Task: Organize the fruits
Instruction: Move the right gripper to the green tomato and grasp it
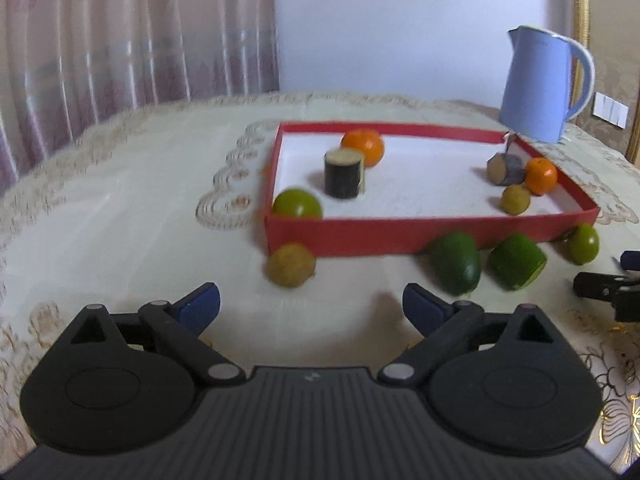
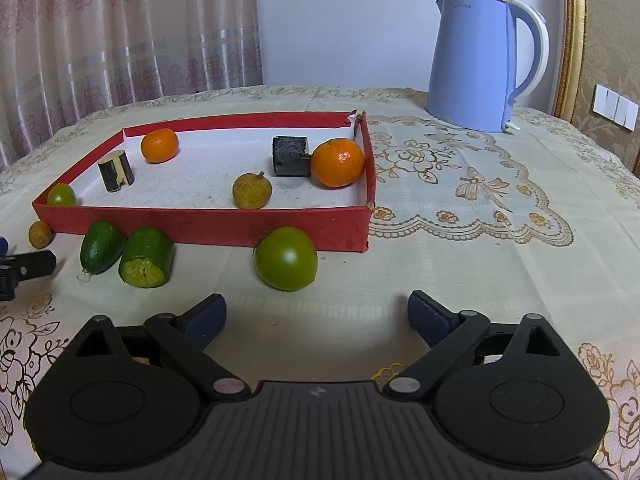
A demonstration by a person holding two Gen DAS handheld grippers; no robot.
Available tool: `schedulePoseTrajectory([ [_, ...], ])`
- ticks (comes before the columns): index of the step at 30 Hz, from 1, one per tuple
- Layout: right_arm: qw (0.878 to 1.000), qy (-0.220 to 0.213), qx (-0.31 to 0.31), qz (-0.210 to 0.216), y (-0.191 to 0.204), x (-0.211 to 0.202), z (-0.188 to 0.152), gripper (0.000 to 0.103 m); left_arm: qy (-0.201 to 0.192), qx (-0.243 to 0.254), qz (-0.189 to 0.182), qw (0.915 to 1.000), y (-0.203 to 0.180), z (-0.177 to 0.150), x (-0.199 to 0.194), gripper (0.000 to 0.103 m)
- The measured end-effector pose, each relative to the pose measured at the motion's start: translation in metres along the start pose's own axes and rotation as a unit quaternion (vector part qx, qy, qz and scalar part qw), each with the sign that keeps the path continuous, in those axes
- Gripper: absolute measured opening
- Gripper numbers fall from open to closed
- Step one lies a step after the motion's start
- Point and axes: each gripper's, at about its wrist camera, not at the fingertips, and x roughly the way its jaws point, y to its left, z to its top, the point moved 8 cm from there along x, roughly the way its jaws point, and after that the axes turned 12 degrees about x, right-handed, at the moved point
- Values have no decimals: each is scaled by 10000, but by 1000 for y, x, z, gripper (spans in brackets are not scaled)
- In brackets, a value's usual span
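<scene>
A red tray holds two oranges, two dark cut cylinders, a brown round fruit and a green fruit. In front of the tray lie a green tomato, two cucumber pieces and a brown fruit. My left gripper is open and empty, just short of the brown fruit. My right gripper is open and empty, just short of the green tomato.
A blue kettle stands at the back right of the table on an embroidered cloth. Curtains hang behind on the left. The other gripper shows at the right edge of the left wrist view.
</scene>
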Motion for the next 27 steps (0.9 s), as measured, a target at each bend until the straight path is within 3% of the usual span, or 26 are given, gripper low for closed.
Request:
schedulePoseTrajectory([
  [3, 10000, 27, -41, -21, 1, 2, 0, 103, -27, -80, 26, 10000, 5, -1, -1, 103],
  [11, 10000, 28, -33, -17, 1, 2, 0, 103, 13, 324, 181, 9993, -4, -1, 1, 103],
  [17, 9996, -148, 196, -132, -5, -2, 5, 103, 102, 95, -12, 9999, 0, -3, 6, 103],
  [20, 9988, -255, 421, 11, -7, -3, 12, 103, 107, 88, -19, 9999, 1, -3, 6, 103],
  [25, 9993, -362, 131, -35, 4, 2, 17, 102, 112, 62, -39, 9999, 1, -3, 5, 103],
  [27, 9992, -398, 23, -4, 10, 3, 19, 97, 112, 62, -38, 9999, 1, -4, 5, 103],
])
